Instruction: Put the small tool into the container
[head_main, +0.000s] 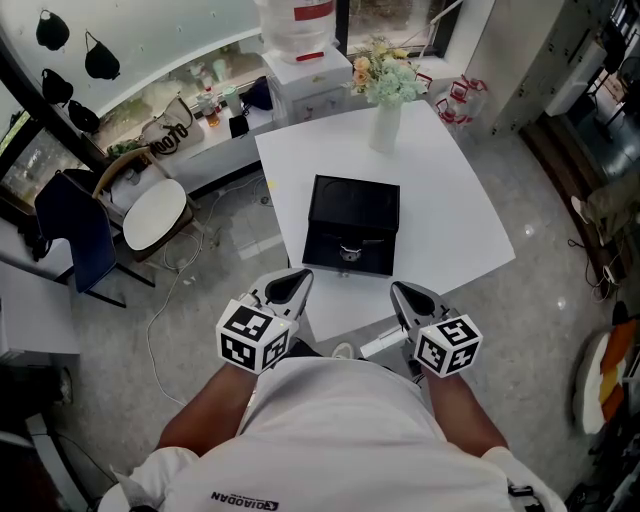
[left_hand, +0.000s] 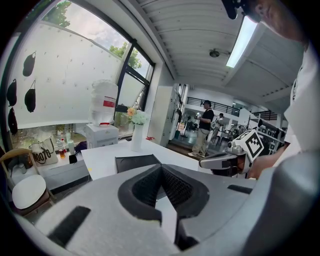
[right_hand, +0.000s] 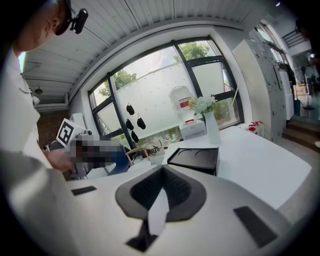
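Note:
A black open container (head_main: 352, 208) lies in the middle of the white table (head_main: 450, 200). A small shiny metal tool (head_main: 348, 251) rests inside its near half. My left gripper (head_main: 298, 281) hovers at the table's near edge, just left of the container; its jaws meet and hold nothing. My right gripper (head_main: 402, 292) hangs at the near edge on the right, also shut and empty. The left gripper view shows its own gripper (left_hand: 161, 168) with the container (left_hand: 135, 163) beyond. In the right gripper view, that gripper (right_hand: 162, 170) points toward the container (right_hand: 196, 157).
A white vase of flowers (head_main: 385, 112) stands at the table's far edge. A white cabinet (head_main: 305, 80) sits behind it. Two chairs (head_main: 150, 212) and a loose cable are on the floor to the left. A person (left_hand: 204, 126) stands far off in the room.

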